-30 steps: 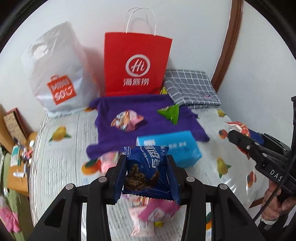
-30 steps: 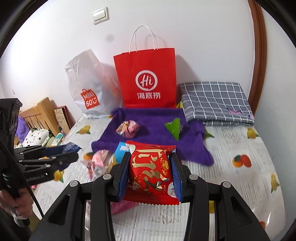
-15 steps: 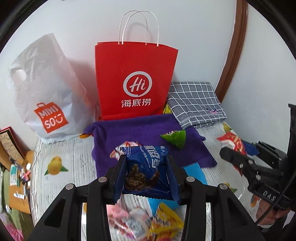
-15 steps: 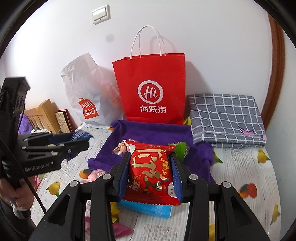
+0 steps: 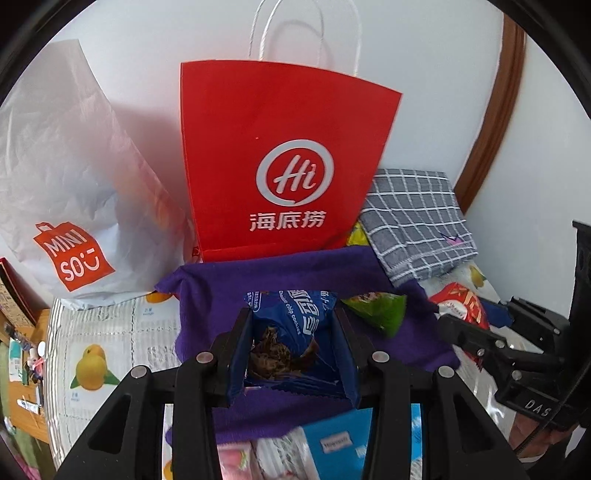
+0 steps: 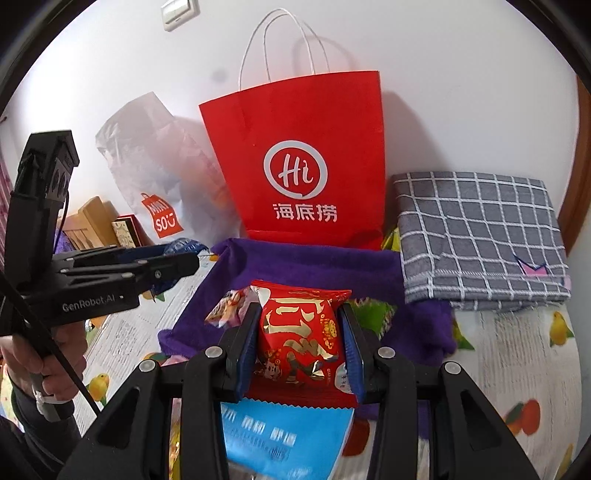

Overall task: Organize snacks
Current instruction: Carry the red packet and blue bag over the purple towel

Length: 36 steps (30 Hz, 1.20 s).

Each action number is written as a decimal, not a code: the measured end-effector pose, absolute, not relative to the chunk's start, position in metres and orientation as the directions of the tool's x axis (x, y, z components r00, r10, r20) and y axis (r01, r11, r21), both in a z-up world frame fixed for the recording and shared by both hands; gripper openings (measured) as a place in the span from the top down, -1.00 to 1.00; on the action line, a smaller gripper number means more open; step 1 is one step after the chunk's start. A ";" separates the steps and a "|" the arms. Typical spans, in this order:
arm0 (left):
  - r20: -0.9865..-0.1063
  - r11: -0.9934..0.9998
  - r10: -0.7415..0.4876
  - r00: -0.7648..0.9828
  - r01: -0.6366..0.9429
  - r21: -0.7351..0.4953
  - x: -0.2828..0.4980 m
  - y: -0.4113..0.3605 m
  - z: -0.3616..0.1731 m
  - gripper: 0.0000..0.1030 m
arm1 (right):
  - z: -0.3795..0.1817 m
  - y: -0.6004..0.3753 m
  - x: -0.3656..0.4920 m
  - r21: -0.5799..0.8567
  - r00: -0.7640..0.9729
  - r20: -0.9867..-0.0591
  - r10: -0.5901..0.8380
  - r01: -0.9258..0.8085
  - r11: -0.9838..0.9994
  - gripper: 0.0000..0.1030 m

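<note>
In the left wrist view, a blue chocolate-chip cookie packet (image 5: 291, 332) is clamped between the blue pads of the left gripper (image 5: 293, 354), its printed face turned up and its serrated edge toward the camera. The packet is held above the near part of a purple towel (image 5: 258, 284) spread on a fruit-printed tablecloth (image 5: 110, 332). A green triangular snack (image 5: 380, 310) lies on the towel just right of the packet. Beyond the towel a red Haidilao paper bag (image 5: 280, 147) is stood against the wall, with a white Miniso plastic bag (image 5: 66, 184) to its left and a folded grey checked cloth (image 5: 417, 218) to its right. A light blue box (image 5: 347, 439) and pink wrappers (image 5: 236, 458) are seen near the bottom, partly hidden by the gripper's arms. At the right, the right gripper (image 5: 454, 325) is seen side-on with a red packet (image 5: 461, 302) in it.

In the right wrist view, the red snack packet (image 6: 299, 332) with gold lettering is pinched between the right gripper (image 6: 300, 343) pads, over the towel's (image 6: 314, 262) near edge. A crumpled pink-and-orange wrapper (image 6: 229, 306) is shown on the towel just left of it, a thing hidden in the other view; the green snack (image 6: 373, 314) is mostly covered by the right pad. The light blue box (image 6: 284, 435) lies below the packet. At the left, the left gripper (image 6: 184, 258) and the hand (image 6: 48, 354) holding it are visible, and a wall switch (image 6: 177, 14) is seen at the top.
</note>
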State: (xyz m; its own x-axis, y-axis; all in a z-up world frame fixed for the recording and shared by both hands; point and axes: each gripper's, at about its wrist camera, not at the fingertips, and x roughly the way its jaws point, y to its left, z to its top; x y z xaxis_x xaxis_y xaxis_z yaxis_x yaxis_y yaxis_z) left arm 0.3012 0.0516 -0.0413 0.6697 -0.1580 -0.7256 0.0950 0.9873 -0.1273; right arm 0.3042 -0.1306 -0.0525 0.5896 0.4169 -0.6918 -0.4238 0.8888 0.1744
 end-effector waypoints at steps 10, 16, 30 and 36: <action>-0.743 0.986 -0.160 0.650 0.068 -0.153 0.321 0.065 -0.068 0.23 | -0.070 -0.115 0.336 0.170 0.563 -0.695 0.447 -0.476 0.863 0.20; -0.753 0.986 -0.155 0.640 0.056 -0.156 0.324 0.068 -0.075 0.23 | -0.085 -0.115 0.344 0.192 0.549 -0.699 0.458 -0.473 0.860 0.20; -0.772 0.988 -0.150 0.618 0.061 -0.144 0.329 0.061 -0.086 0.22 | -0.097 -0.113 0.344 0.131 0.516 -0.747 0.420 -0.505 0.853 0.20; -0.778 0.988 -0.146 0.611 0.050 -0.146 0.331 0.063 -0.091 0.22 | -0.113 -0.108 0.344 0.128 0.478 -0.777 0.411 -0.519 0.845 0.20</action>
State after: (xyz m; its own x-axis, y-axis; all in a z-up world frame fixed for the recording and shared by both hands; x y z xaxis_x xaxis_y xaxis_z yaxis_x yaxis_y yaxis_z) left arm 0.3313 0.0633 -0.0906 0.6106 -0.1458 -0.7784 0.0499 0.9880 -0.1459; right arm 0.3441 -0.1076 -0.1130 0.4776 0.4109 -0.7766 -0.5195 0.8449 0.1276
